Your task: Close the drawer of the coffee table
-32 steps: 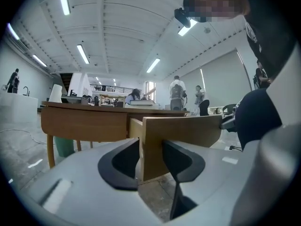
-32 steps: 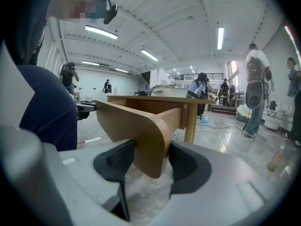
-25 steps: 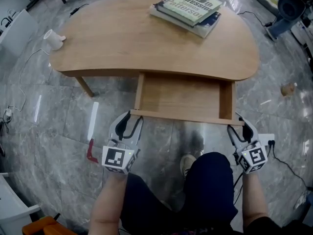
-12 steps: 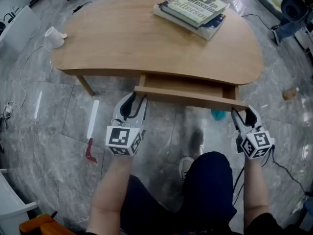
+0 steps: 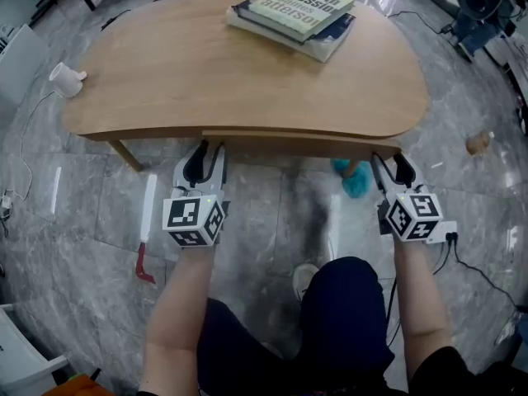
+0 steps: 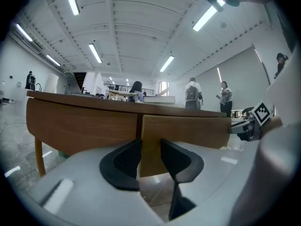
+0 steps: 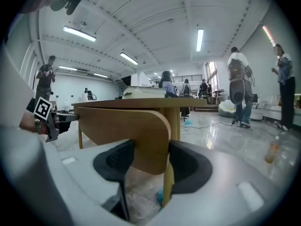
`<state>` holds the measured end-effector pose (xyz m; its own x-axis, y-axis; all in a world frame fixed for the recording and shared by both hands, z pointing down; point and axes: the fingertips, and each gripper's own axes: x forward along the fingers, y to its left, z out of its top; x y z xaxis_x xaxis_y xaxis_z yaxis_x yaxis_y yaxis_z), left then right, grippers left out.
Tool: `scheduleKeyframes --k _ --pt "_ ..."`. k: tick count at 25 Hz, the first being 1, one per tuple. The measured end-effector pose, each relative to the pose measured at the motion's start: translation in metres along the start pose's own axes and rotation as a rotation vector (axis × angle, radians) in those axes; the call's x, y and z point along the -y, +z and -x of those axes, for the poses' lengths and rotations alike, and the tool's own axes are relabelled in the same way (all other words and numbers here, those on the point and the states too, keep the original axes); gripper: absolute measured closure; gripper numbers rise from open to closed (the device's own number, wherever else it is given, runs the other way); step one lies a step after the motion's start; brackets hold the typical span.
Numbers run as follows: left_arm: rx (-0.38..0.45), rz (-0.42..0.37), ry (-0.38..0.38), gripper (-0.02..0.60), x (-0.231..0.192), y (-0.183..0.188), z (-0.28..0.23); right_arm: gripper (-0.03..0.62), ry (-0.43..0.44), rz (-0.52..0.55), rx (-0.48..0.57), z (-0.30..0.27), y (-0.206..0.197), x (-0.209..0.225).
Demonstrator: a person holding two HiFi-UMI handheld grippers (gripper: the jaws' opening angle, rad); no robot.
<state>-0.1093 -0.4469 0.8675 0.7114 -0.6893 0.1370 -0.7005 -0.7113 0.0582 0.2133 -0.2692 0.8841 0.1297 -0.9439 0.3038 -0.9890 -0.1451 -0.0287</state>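
Observation:
The light wooden coffee table [image 5: 206, 73] has its drawer pushed in; only the drawer front [image 5: 297, 141] shows as a strip under the top's near edge. My left gripper [image 5: 205, 151] sits at the front's left end, my right gripper [image 5: 391, 165] at its right end. In the left gripper view the drawer front [image 6: 188, 135] fills the gap of the left gripper [image 6: 150, 157]. In the right gripper view the rounded end of the drawer front [image 7: 127, 131] stands between the jaws of the right gripper [image 7: 151, 161]. Both pairs of jaws stand apart, not clamped on the panel.
A stack of books [image 5: 293, 7] lies on the far right of the table top and a white object [image 5: 66, 79] at its left tip. On the marble floor are a teal object [image 5: 353, 178], a red-handled tool [image 5: 142, 254] and a power strip [image 5: 450, 236]. People stand far behind.
The drawer has slid in under the table top, from wide open to just its front showing. Both grippers moved forward with it, staying at its two ends.

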Motion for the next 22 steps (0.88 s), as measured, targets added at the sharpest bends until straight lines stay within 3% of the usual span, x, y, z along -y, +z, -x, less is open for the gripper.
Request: scheduleKeyframes --k 10,22 --pt "-0.008 0.039 0.051 0.440 -0.005 -0.004 -0.027 0.373 -0.123 -0.057 0.015 -0.020 0.006 0.014" --pt "0.019 0.102 0.094 0.448 -0.015 -0.001 -0.035 0.373 -0.178 -0.106 0.029 -0.030 0.008 0.017"
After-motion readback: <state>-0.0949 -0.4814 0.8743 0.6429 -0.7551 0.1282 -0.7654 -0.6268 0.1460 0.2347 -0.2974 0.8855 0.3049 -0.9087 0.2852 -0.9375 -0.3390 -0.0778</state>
